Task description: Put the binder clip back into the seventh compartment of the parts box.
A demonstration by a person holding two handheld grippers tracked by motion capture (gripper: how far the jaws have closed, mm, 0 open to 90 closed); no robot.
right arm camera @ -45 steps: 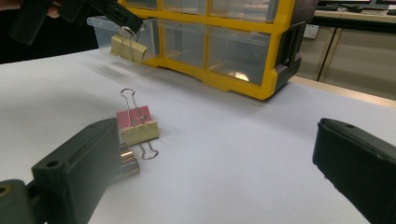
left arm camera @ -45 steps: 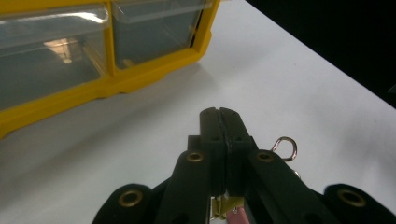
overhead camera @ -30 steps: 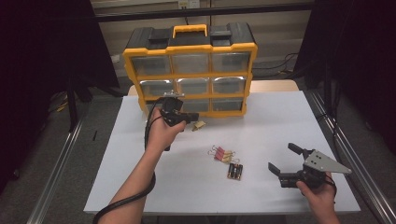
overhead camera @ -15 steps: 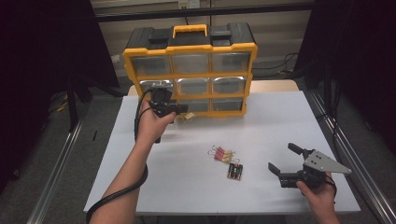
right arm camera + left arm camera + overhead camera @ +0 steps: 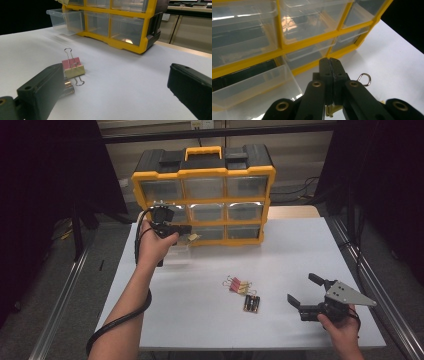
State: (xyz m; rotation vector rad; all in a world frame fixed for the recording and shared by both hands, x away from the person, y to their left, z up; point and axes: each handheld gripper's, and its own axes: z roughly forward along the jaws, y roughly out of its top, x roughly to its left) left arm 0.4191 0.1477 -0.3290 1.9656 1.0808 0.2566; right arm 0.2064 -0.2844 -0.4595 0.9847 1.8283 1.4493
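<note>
The left gripper (image 5: 186, 231) had its fingers shut tight on a yellow clip (image 5: 192, 237), held over the open drawer (image 5: 177, 251). Not dropped yet. More clips (image 5: 239, 285) and batteries (image 5: 251, 303) waited on the table (image 5: 300, 250). The right gripper (image 5: 303, 292) sat wide open, empty.

Left claw (image 5: 187, 233) hangs above the pulled-out drawer (image 5: 177, 251), just in front of the organizer (image 5: 205, 195), binder clip (image 5: 192, 238) between its jaws. Right claw (image 5: 306, 295) sits near the table (image 5: 280, 250) front edge; clips (image 5: 239, 285) and batteries (image 5: 251, 303) lie left of it, organizer well behind.
</note>
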